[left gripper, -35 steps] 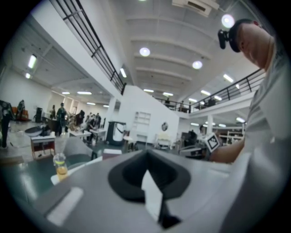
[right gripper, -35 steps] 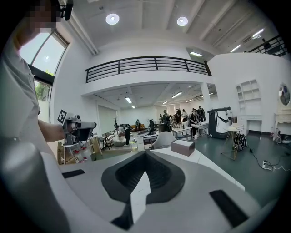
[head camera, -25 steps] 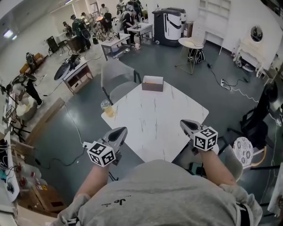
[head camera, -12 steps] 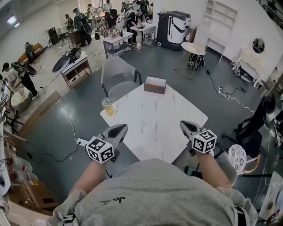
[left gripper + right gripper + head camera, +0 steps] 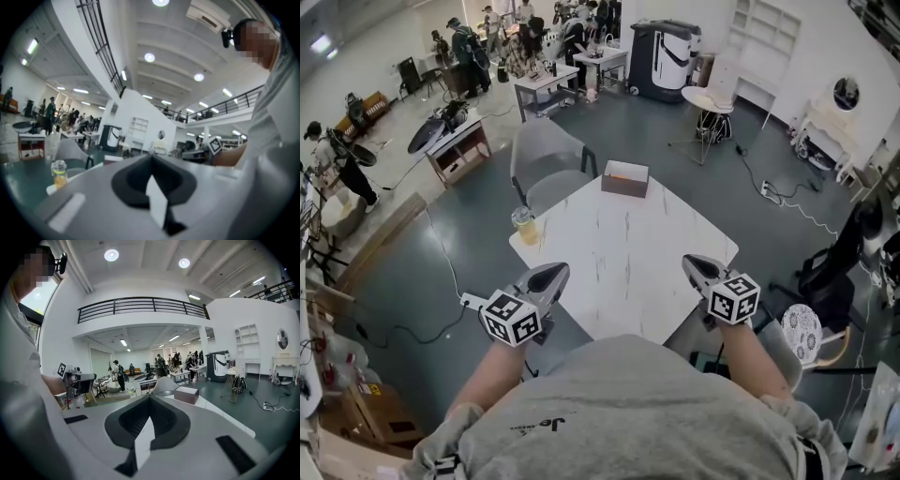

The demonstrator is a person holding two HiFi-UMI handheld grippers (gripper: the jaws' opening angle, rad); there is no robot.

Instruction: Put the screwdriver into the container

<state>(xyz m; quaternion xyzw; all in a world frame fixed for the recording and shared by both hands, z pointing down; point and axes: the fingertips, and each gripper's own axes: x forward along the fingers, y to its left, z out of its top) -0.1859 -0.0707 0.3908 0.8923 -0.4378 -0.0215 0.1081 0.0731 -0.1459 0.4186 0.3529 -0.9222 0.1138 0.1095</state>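
While the person holds both grippers at the near corner of the white marbled table (image 5: 628,281), one at each of its edges, no screwdriver can be made out in any view. Its place relative to the jaws and its look therefore cannot be told.

The left gripper (image 5: 555,271) has its jaws pressed together along a single seam, with nothing between them. The right gripper (image 5: 690,263) is closed in the same way and is also empty. Both point out across the tabletop.

A brown box (image 5: 624,178), the only box-like container on the table, stands at the far corner. It is well ahead of both pairs of jaws and roughly midway between the lines they point along. In the right gripper view the box (image 5: 186,394) sits just above and a little right of the jaw tips. Its top looks pale, and what it holds cannot be made out.

A clear cup (image 5: 524,226) partly filled with yellow liquid stands at the table's left corner. It is ahead of the left jaws and off to their left, well apart from the box.
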